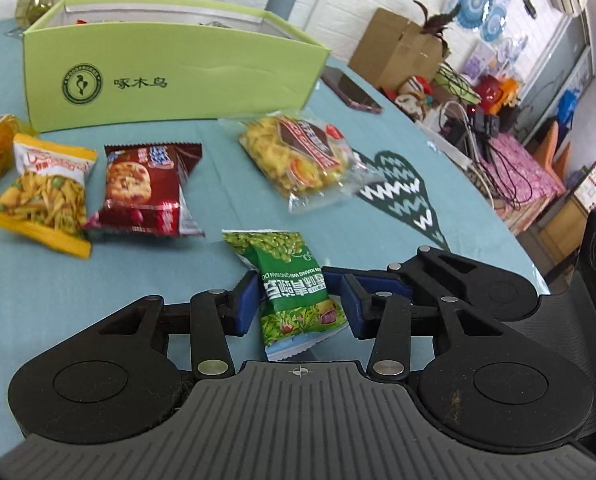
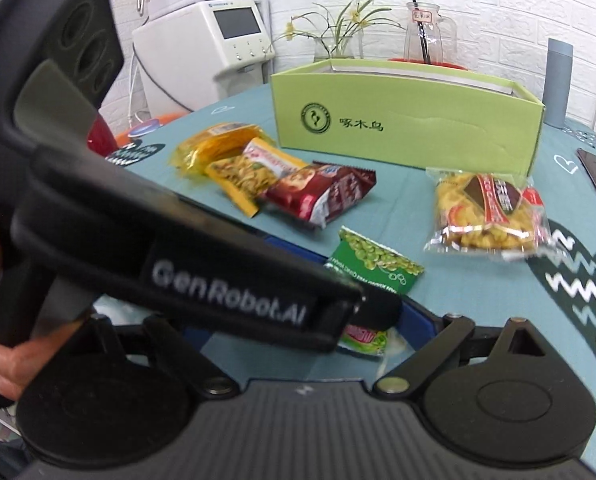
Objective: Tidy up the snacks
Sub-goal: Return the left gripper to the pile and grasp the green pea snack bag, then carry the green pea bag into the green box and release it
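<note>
The left gripper is closed narrowly on the green pea packet; its blue padded fingers press both sides of the glossy, crinkled foil, which is pinched at its middle above the teal tablecloth. The right gripper is set wide with nothing gripped; its left finger is hidden behind the matte black body of the other tool. Beyond the packet, a dark red cookie packet, a yellow snack packet and a clear bag of yellow crisps are laid flat on the cloth. A rectangular light-green cardboard box, open at the top, is placed behind them.
</note>
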Available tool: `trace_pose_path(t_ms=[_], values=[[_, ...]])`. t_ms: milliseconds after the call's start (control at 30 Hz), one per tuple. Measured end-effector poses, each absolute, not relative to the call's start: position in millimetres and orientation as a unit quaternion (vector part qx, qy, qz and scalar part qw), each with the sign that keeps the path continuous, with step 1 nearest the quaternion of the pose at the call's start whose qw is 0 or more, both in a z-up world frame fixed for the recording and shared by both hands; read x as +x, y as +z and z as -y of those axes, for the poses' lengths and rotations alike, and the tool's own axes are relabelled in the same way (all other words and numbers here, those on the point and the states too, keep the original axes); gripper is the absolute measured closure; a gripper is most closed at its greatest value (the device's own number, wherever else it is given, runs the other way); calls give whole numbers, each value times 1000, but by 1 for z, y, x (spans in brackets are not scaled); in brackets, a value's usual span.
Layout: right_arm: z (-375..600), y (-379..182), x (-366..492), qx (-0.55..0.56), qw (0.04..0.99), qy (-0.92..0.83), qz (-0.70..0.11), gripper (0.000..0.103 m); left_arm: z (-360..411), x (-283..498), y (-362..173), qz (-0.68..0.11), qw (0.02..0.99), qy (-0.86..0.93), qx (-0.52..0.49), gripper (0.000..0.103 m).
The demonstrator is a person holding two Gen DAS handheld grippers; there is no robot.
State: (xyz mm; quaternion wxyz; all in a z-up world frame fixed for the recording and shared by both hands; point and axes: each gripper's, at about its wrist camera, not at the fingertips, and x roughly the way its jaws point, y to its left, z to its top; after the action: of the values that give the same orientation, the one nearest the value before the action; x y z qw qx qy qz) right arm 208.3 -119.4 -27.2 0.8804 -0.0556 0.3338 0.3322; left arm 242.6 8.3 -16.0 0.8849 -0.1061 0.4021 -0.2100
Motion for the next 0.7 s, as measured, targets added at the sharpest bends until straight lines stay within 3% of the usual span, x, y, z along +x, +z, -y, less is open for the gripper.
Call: trace_pose_path(t_ms=[300, 500, 700], values=[[125, -28, 182, -51, 885, 326, -329, 9, -6, 217, -16, -398, 883, -217, -119, 77], [131, -24, 179, -22, 898, 303, -317, 9, -35, 212, -2, -370, 888, -215, -166, 58], [121, -31, 188, -32, 900, 295, -319, 11, -28, 223, -17, -398, 877, -217, -158, 61]])
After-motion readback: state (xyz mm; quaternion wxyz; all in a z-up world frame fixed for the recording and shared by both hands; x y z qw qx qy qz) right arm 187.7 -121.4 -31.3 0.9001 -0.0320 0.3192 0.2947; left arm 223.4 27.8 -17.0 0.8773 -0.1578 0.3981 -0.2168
